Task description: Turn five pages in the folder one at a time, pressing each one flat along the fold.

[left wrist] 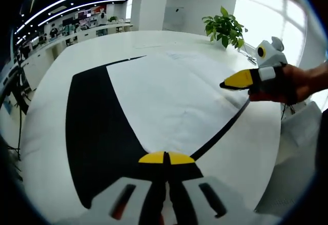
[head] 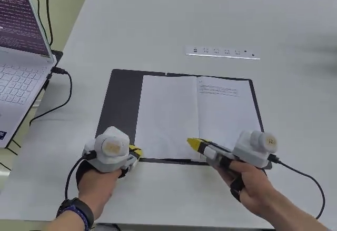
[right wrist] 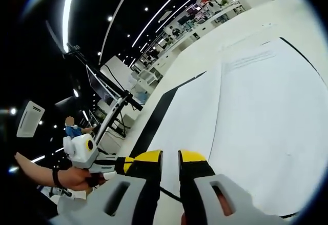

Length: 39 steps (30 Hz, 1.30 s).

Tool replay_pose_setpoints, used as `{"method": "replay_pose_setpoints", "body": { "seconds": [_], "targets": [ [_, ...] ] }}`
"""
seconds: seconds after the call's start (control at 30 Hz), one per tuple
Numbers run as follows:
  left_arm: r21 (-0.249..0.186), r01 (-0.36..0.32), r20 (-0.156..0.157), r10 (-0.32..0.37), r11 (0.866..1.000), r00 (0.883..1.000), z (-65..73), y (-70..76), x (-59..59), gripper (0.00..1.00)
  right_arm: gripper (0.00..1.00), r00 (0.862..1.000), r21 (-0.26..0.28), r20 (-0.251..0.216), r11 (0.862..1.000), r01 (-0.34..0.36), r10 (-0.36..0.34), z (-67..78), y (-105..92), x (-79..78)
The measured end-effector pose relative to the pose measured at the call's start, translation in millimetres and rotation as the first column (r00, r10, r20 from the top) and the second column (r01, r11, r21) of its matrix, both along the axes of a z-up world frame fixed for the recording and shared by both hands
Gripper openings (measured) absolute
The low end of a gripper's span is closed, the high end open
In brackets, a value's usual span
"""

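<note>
Apparently between turns: left gripper (head: 135,151) clenched empty at 7 o'clock of the folder (head: 124,110), right gripper (head: 192,143) slightly parted at 6. Next, pinch the right page (head: 226,115).

Head view: left edge cuts off white laptop with purple screen (head: 18,78), print on white right-hand page (head: 218,90) and marks on white socket strip (head: 222,52) too small to read, left gripper (head: 136,151) jaws mostly hidden behind its body.
</note>
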<state>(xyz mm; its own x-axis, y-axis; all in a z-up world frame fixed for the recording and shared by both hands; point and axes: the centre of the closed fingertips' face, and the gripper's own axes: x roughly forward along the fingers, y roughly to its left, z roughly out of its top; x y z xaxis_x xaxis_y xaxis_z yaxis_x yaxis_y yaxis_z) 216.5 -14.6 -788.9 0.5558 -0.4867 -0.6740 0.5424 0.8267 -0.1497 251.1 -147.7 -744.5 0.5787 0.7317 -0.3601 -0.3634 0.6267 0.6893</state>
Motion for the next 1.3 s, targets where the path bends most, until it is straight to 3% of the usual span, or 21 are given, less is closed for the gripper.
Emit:
{"method": "replay_pose_setpoints", "body": {
  "seconds": [0.07, 0.23, 0.4, 0.7, 0.8, 1.13, 1.3],
  "targets": [
    [0.001, 0.004, -0.001, -0.004, 1.000, 1.000, 0.0, 0.0, 0.1, 0.00, 0.08, 1.000, -0.021, 0.021, 1.000, 0.014, -0.014, -0.7, -4.6, 11.1],
    [-0.009, -0.010, -0.025, 0.010, 1.000, 1.000, -0.7, 0.5, 1.5, 0.00, 0.05, 0.999, -0.006, 0.018, 0.999, 0.033, -0.033, -4.2, -5.7, 30.9],
    [-0.005, -0.013, -0.013, 0.013, 1.000, 1.000, -0.3, 0.6, 1.1, 0.00, 0.02, 0.998, 0.015, 0.011, 0.998, 0.057, -0.058, -11.4, -6.1, 50.8],
    [-0.011, -0.009, -0.018, 0.009, 1.000, 1.000, -1.2, 1.0, 3.7, 0.00, 0.00, 0.996, -0.001, -0.018, 0.996, 0.092, -0.092, -28.4, -14.6, 70.2],
    [-0.013, -0.012, -0.020, 0.012, 1.000, 1.000, -1.2, 0.8, 3.9, 0.00, 0.00, 0.995, 0.021, -0.033, 0.996, 0.091, -0.091, -30.7, -14.6, 72.8],
    [-0.014, -0.020, -0.014, 0.020, 1.000, 1.000, -1.7, -0.4, 5.1, 0.00, 0.00, 0.995, 0.014, -0.020, 0.995, 0.096, -0.096, -28.9, -12.6, 91.7],
    [-0.019, -0.020, -0.019, 0.019, 1.000, 1.000, -2.3, -1.0, 5.6, 0.00, 0.00, 0.996, 0.018, 0.004, 0.995, 0.094, -0.094, -19.0, -5.3, 97.1]
  ]
}}
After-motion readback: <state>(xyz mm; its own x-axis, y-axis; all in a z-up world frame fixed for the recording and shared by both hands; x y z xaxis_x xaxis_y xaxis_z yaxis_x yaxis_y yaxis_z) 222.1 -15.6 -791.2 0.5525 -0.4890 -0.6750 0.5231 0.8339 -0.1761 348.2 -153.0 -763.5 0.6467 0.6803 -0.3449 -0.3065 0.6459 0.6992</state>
